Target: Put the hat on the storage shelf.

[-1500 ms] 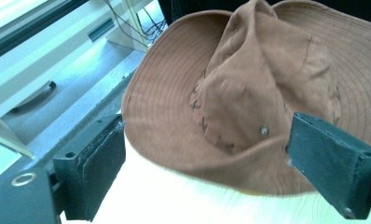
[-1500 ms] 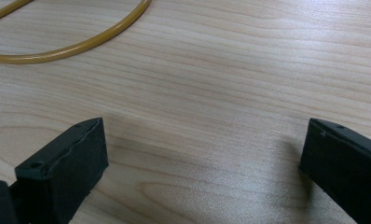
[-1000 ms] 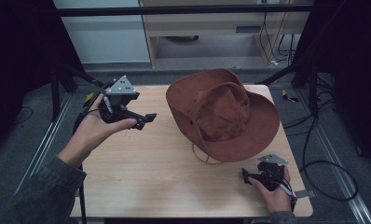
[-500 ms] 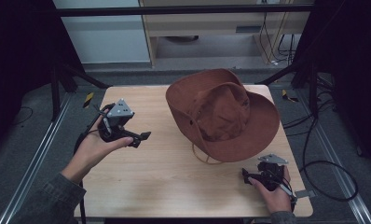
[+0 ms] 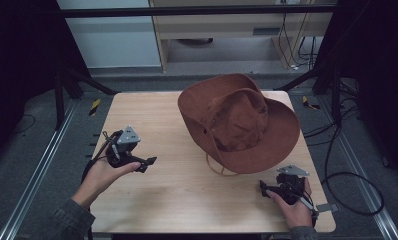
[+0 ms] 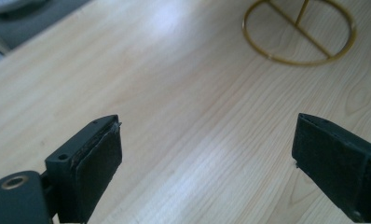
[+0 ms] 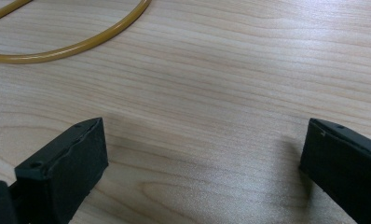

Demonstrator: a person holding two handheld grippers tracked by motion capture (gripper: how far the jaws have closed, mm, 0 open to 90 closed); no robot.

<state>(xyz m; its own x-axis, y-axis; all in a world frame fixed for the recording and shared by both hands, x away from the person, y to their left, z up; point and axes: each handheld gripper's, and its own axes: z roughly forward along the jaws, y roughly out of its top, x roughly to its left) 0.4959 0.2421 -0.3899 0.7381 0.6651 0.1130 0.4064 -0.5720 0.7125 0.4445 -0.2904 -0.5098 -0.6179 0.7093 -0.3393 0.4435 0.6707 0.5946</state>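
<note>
Near edge of the wooden table: the right gripper, jaws spread wide and empty, rests low over the boards. Mid-left, the left gripper is held above the table, jaws likewise apart, nothing between them. Beyond, the brown hat sits on a brass wire stand, well apart from both grippers.

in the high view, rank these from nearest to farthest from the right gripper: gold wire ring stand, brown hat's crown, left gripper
1. Gold wire ring stand, just up and left of the right gripper, peeking out under the hat's near brim.
2. Brown hat's crown, farther back, toward the table's far right.
3. Left gripper, across the table near its left edge.
</note>
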